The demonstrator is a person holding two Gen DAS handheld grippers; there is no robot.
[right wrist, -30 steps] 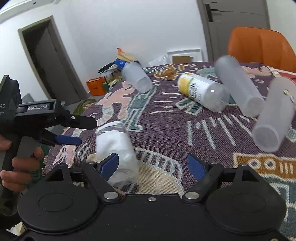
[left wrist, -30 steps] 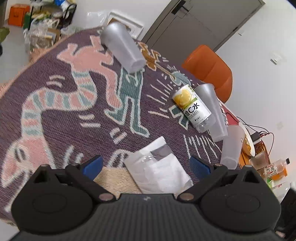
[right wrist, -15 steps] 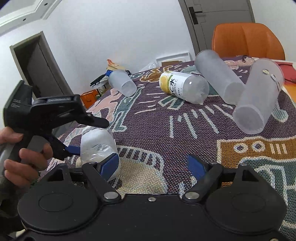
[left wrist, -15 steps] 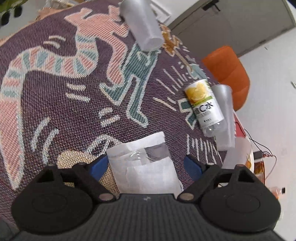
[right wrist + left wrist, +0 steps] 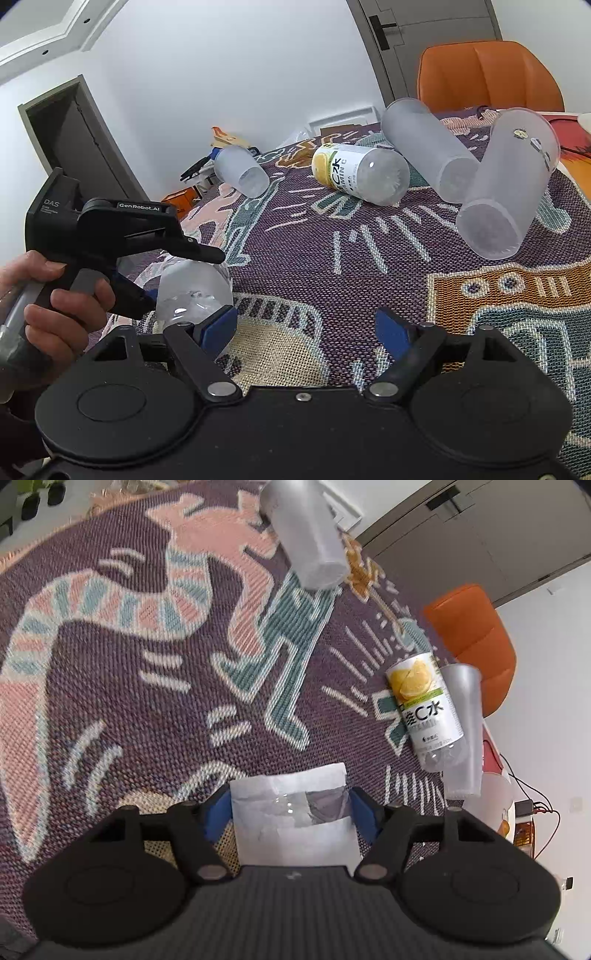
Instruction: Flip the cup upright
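Observation:
A clear bottle with a white label (image 5: pixel 291 812) lies on the patterned cloth (image 5: pixel 155 686) between the blue pads of my left gripper (image 5: pixel 290 808), which close against its sides. It also shows in the right wrist view (image 5: pixel 192 291), held by the left gripper (image 5: pixel 147 273). Three frosted cups lie on their sides: one far (image 5: pixel 306 542) (image 5: pixel 240 173), one beside a lemon bottle (image 5: pixel 461 731) (image 5: pixel 428 147), one at the right (image 5: pixel 506 184). My right gripper (image 5: pixel 306 328) is open and empty above the cloth.
A lemon-label bottle (image 5: pixel 424 705) (image 5: pixel 358 173) lies on its side mid-table. An orange chair (image 5: pixel 476 642) (image 5: pixel 491 74) stands behind the table. Cables and small items sit off the right edge (image 5: pixel 524 812). A grey door (image 5: pixel 424 26) is behind.
My left gripper has moved forward over the white-label bottle and its pads have closed in on its sides. The right gripper has shifted slightly and stays open.

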